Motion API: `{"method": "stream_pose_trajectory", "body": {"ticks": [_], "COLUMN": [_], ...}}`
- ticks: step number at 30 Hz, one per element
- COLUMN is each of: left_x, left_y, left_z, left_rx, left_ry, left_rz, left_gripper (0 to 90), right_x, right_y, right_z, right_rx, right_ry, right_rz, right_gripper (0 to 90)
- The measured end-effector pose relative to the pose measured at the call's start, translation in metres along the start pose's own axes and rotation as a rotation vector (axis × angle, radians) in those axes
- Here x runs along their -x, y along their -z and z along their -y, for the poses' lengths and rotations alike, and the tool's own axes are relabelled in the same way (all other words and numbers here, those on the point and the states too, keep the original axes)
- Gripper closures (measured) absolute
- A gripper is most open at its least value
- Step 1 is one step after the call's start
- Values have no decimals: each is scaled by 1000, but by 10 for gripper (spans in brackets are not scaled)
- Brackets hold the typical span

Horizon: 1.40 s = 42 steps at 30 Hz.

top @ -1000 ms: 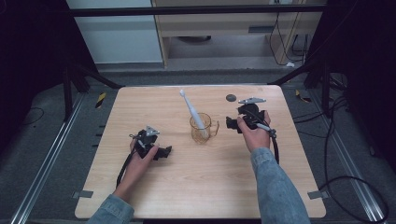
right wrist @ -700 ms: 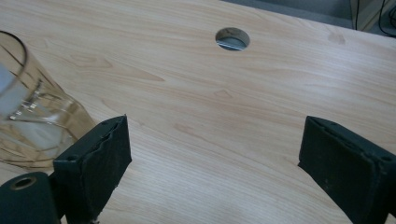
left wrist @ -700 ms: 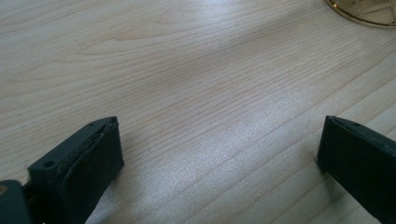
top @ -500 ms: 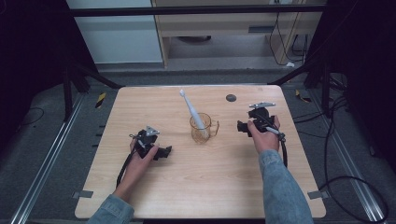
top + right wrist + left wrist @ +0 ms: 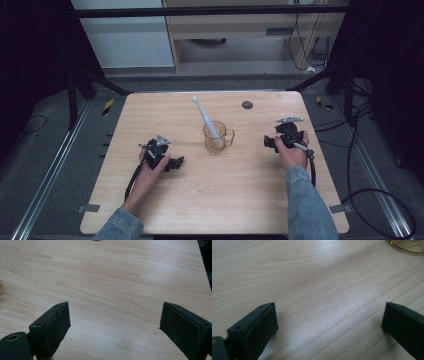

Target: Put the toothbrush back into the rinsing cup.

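A clear amber glass mug (image 5: 218,138) stands near the middle of the wooden table (image 5: 215,200), with a white toothbrush (image 5: 204,116) leaning in it, head up and tilted to the far left. My left gripper (image 5: 176,163) rests low on the table to the mug's left, open, with bare wood between its jaws (image 5: 329,322); the mug's rim (image 5: 409,246) shows at the top right of the left gripper view. My right gripper (image 5: 270,142) sits to the mug's right, open and holding nothing (image 5: 115,325).
A small dark round disc (image 5: 247,104) lies near the table's far edge, and its edge (image 5: 97,240) shows at the top of the right gripper view. Cables trail from both grippers. Metal rails and dark floor surround the table.
My right gripper has drawn away from the mug, moving right and slightly toward the person. The left gripper has stayed put.
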State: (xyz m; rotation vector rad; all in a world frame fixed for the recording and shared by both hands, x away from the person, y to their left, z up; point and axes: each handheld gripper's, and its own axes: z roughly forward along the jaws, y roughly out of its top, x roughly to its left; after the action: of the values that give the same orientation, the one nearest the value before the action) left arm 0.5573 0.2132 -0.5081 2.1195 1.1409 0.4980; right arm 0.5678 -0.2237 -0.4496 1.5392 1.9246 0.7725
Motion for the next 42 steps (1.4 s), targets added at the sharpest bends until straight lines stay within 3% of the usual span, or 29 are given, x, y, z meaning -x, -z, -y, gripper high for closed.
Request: {"method": "stream_pose_trajectory", "body": {"ticks": [10, 20, 27, 36, 42], "left_x": [0, 0, 0, 0, 0], "left_y": [0, 0, 0, 0, 0], "left_z": [0, 0, 0, 0, 0], "left_rx": [0, -1, -2, -1, -1], "left_ry": [1, -1, -1, -1, -1], "left_rz": [0, -1, -1, -1, -1], "left_gripper": [0, 0, 0, 0, 0], "right_x": [11, 15, 22, 28, 27], "right_y": [-13, -30, -40, -51, -55], "right_z": [17, 24, 25, 29, 31], "right_rx": [-24, -9, 19, 24, 2], "right_ry": [-20, -93, -146, -155, -137], "right_rz": [27, 4, 26, 67, 62], "right_gripper": [98, 90, 86, 82, 80]}}
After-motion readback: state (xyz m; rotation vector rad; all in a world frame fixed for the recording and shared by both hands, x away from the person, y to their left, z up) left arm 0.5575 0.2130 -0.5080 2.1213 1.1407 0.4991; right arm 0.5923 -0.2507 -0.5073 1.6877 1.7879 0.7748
